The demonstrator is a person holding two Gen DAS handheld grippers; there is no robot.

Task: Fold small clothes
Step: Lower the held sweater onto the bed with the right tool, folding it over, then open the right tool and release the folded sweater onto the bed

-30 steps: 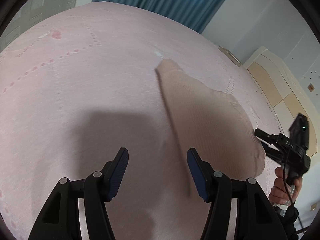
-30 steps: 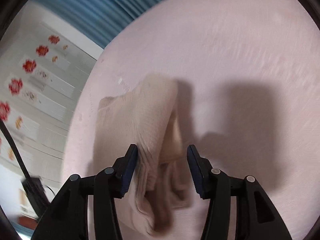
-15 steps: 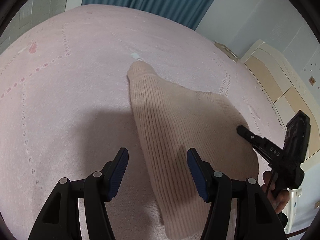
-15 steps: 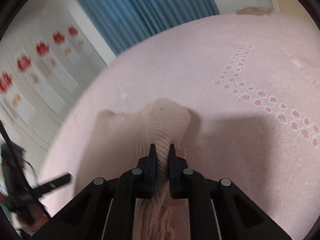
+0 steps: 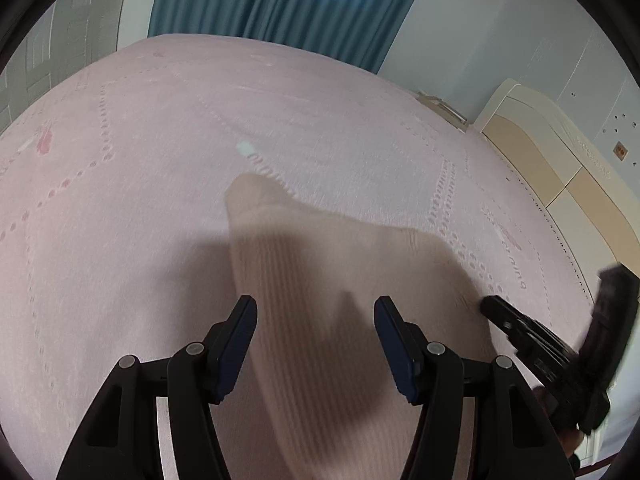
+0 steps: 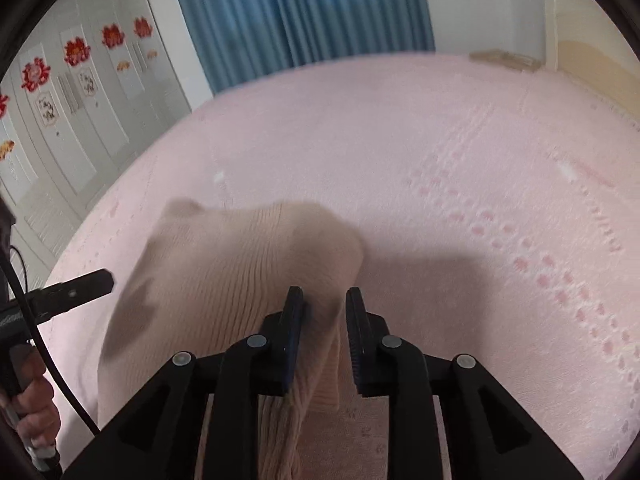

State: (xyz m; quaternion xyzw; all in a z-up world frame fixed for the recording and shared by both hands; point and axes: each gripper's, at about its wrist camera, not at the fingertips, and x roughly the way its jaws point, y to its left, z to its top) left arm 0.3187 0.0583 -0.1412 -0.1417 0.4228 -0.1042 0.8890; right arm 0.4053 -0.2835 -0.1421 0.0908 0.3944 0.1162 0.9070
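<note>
A beige ribbed knit garment lies on the pink bedspread, partly lifted and folded over. My left gripper is open, its jaws wide apart above the garment's near part. My right gripper has its jaws a small way apart around a fold of the garment; the cloth hangs against the left pad and clear of the right one. The right gripper also shows in the left wrist view at the garment's right edge. The left gripper shows in the right wrist view.
The pink bedspread has dotted patterns. Blue curtains hang behind the bed. A cream headboard stands at the right. White wardrobe doors with red flowers stand at the left.
The right gripper's jaws, shut on the garment fold half a second ago, have parted. The left gripper has moved further over the garment and stays open.
</note>
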